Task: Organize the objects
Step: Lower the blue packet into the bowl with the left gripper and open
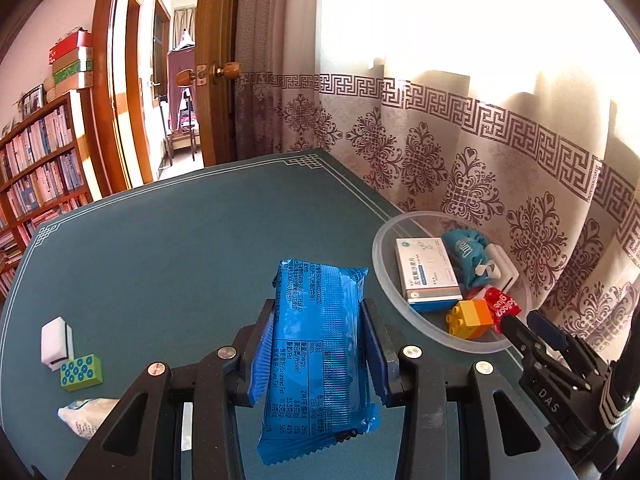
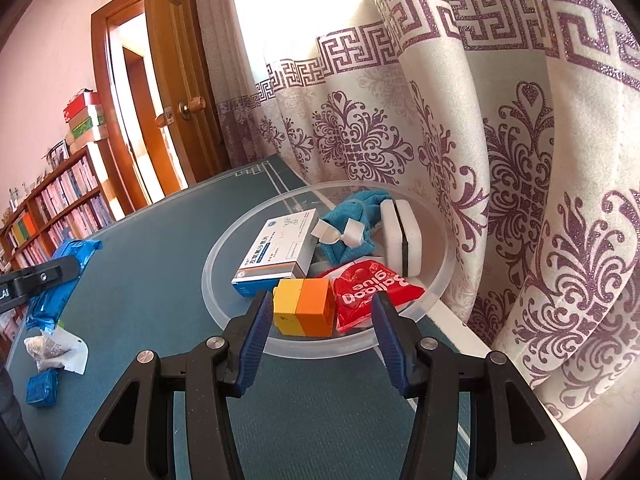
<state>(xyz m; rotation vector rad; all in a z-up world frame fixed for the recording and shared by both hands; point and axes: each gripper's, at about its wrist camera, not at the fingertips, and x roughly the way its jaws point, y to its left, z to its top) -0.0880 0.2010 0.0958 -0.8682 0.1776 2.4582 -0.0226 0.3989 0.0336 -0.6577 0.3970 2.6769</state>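
- The left hand-held gripper is clenched on a blue snack packet; both pads press its sides and the packet stands clear of the table, to the left of the bowl.
- The right hand-held gripper is released: its jaws stand apart with nothing between the pads, poised just at the near rim of the clear plastic bowl.
- Already in the bowl: a white medicine box, a teal cloth pouch, a white sponge block, a red "Balloon glue" sachet and a yellow-and-orange toy brick. The brick lies at the near wall, right in front of the open right jaws.
- Still loose on the table, well apart from the bowl: a second white sponge, a green studded brick touching or just beside it, a crumpled white wrapper, and a small blue packet seen only in the right wrist view.
- Judgement on progress: more than half appears done. Five items are collected, one is in hand and four remain out.
- Next step, as I judge it, is to carry the blue snack packet over the rim and let it go inside. The bowl's near side is crowded, so it may land on the box or brick.
- Risk: the right hand-held gripper sits close to the bowl's rim and could obstruct the left one's approach.
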